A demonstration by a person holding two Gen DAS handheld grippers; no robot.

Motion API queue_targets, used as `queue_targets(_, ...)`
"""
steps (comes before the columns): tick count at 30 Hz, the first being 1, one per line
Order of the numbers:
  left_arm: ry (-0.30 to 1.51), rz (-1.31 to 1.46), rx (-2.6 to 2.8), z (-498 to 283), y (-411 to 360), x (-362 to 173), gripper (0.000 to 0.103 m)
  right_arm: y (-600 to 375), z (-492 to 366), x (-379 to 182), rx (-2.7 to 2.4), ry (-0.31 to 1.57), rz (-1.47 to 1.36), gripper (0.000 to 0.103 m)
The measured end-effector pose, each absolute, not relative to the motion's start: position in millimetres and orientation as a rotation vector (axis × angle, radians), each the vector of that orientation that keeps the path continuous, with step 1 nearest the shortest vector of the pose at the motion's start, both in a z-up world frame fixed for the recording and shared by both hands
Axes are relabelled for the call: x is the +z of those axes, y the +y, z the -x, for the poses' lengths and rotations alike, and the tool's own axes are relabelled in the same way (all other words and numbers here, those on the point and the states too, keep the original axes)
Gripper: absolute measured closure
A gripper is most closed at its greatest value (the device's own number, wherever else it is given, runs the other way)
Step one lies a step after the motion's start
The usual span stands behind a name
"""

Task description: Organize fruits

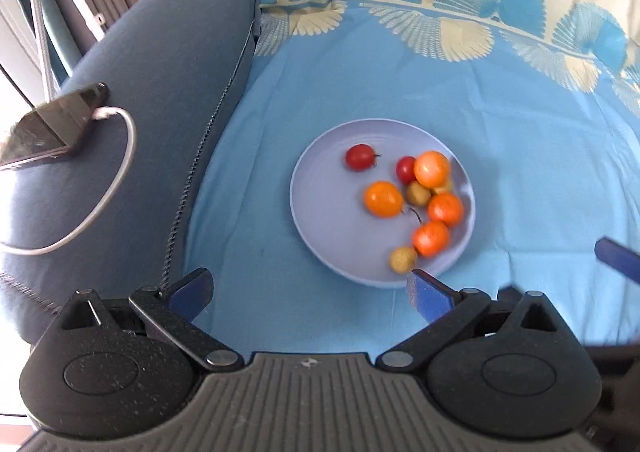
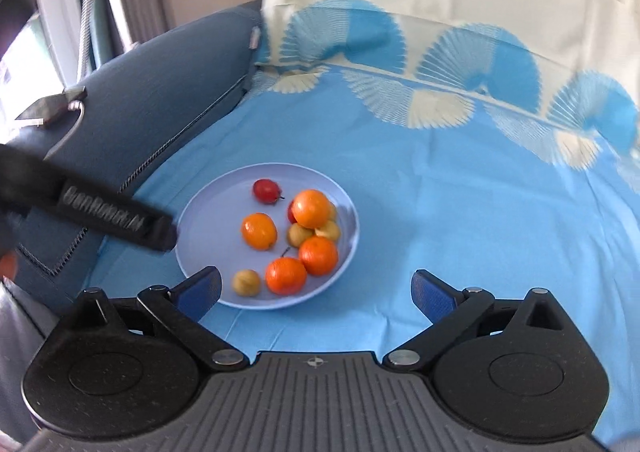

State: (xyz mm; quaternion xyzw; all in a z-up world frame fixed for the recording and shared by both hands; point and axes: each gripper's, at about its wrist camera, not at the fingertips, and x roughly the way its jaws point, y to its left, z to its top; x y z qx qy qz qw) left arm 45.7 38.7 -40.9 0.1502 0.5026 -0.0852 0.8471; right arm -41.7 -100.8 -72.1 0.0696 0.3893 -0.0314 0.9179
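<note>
Both tools empty, jaws wide: left tool [image 1: 310,294], right tool [image 2: 316,292]. Fruits heaped at 3 o'clock side of plate [image 1: 320,220] on bed sheet [image 1: 520,172]. Risk: soft bedding tips plate, yellow fruit [image 1: 403,259] near rim rolls off.

Black hand-held gripper [image 1: 310,290], blue finger pads [image 1: 426,294], silver pivot screws, ribbed grey base
</note>
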Motion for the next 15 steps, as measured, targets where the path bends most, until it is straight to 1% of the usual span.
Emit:
queue_targets(7, 0.990, -0.315, -0.182, -4, 45, 23, 0.000, -108, 78, -21, -0.093, 0.770, -0.161, 0.001)
queue_targets(11, 0.988, -0.334, -0.169, 6, 45, 58, 0.000, -113, 93, 11, -0.108, 0.771, -0.188, 0.001)
queue_targets(15, 1.011, -0.295, -0.186, 7, 54, 101, 0.000, -116, 104, 37, -0.151, 0.770, -0.159, 0.001)
